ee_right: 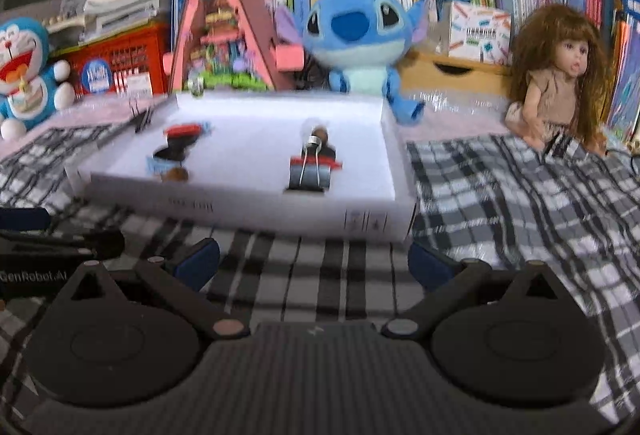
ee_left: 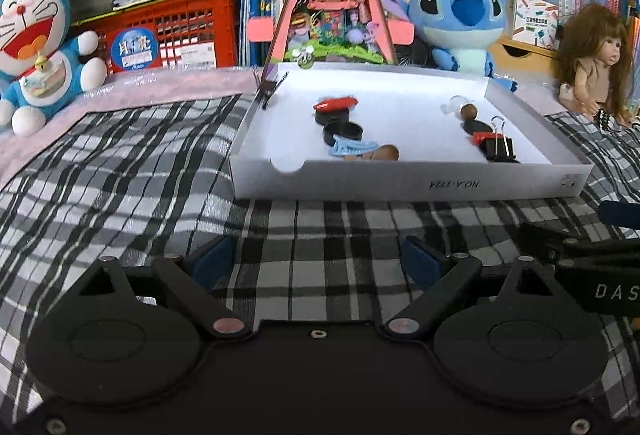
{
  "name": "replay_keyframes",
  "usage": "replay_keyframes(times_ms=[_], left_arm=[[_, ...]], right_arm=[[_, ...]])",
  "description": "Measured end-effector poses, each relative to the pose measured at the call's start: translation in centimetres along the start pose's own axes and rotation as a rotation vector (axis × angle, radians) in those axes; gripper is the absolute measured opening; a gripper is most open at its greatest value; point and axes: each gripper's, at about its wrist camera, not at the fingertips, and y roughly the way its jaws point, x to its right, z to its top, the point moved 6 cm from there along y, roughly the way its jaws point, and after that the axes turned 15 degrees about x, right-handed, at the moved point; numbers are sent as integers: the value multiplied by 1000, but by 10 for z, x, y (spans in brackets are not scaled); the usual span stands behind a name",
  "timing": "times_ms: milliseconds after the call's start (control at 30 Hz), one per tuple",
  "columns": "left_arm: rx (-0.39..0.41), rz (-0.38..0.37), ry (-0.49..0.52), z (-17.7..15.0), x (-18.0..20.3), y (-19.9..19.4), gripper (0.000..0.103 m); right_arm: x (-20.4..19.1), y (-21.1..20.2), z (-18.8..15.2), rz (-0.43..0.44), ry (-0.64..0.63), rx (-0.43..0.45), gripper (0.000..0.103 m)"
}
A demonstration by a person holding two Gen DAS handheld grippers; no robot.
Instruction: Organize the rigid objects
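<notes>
Both tongs held open and empty over the checked cloth (ee_left: pixel 120 163).

The left tongs (ee_left: pixel 316 259) and right tongs (ee_right: pixel 316 263) are kept short of the white box (ee_left: pixel 400 185), in which a binder clip (ee_left: pixel 498 147), a blue hair clip (ee_left: pixel 352 146) and black caps (ee_left: pixel 343 133) are gathered.

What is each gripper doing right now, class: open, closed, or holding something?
Left gripper: open, holding nothing, above the plaid cloth.
Right gripper: open, holding nothing, short of the white box.

The right wrist view is blurred, smearing the small items inside the shallow white cardboard box (ee_right: pixel 240 195). The box's near wall hides the lower part of the black binder clip (ee_left: pixel 498 151) and brown round piece (ee_left: pixel 386 153).
</notes>
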Motion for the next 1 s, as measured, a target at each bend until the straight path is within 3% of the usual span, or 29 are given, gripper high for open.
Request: replay_keyframes(times_ms=[300,1000], left_arm=[[-27,11,-4,-3,-2,7,102],[-30,19,4,-4,-2,8,103]], right_arm=[[-4,7,-9,-1,-2,-69,103],[0,8,-10,9,26,-79,103]])
